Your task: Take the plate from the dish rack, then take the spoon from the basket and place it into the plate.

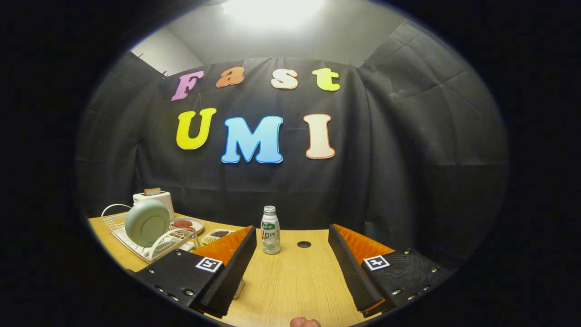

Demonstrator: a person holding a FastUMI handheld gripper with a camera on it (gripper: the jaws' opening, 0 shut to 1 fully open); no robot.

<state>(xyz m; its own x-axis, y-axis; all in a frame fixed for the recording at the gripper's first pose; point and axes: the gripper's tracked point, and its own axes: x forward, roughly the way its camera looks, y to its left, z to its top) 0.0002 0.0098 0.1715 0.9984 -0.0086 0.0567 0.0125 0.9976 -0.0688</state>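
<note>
In the gripper view, the hand-held gripper (290, 254) hung above the wooden surface (290, 286), its fingers spread wide with nothing between them. A small bottle (270, 230) stood upright just ahead, nearer the left finger. Off to the left, the rack (136, 240) held the pale green plate (147, 222) on edge. Behind it stood a toaster (154, 200) with a slice in its slot, then a dish (187, 223) of reddish food and a small tray (219, 235) of dark bits.
</note>
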